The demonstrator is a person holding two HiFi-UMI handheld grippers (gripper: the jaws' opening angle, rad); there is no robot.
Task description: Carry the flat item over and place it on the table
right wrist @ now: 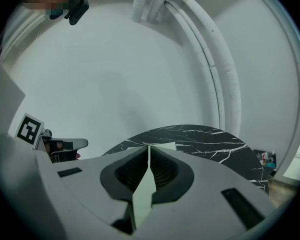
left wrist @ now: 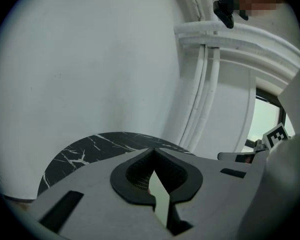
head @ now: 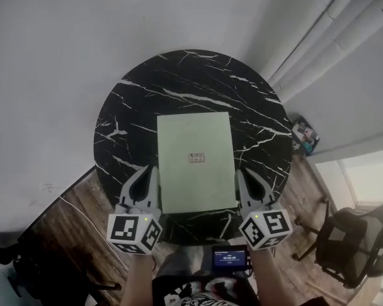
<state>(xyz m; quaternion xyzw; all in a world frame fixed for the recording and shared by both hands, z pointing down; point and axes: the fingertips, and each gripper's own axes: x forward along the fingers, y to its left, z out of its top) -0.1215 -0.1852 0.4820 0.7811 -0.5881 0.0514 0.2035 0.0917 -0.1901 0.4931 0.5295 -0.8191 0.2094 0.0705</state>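
You pinch sheet (head: 195, 161) at both sides: left gripper (head: 150, 172) and right gripper (head: 242, 174) jaws squeezed tight on it. Sheet over table (head: 134, 94). To do: lay flat, let go.

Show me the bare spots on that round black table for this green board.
The round black marble table shows bare marble beyond the far edge of the pale green flat board and in strips between its long sides and the rim. Crowded only at the near edge, where the left gripper and right gripper clamp the board.
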